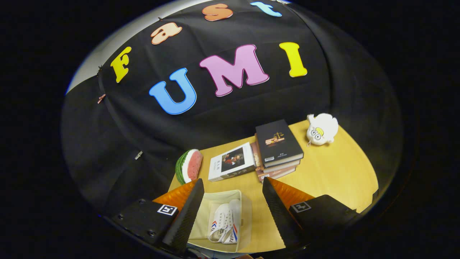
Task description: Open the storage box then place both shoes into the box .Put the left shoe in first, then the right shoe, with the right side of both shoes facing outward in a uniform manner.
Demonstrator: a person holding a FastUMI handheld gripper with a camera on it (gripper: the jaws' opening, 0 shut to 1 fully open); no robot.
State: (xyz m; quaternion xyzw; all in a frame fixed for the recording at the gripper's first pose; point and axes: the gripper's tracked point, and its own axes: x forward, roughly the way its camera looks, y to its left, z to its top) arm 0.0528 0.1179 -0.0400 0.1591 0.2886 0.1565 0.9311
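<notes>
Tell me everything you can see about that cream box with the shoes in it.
The storage box is a cream, fabric-looking bin with soft straight walls, open at the top. It sits on the wooden table, seen from above between the spread fingers of the gripper, which hold nothing. Two white shoes with red and blue stripes lie inside it, side by side. No lid is visible.

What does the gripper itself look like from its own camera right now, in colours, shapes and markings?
The gripper has two wedge-shaped fingers with black, finely ribbed inner pads and translucent orange backs. Each finger sits on a black block with small screws, and each block carries a white square tag with a black pattern. The jaws stand open, with the beige storage box and the white shoes seen between them.
</notes>
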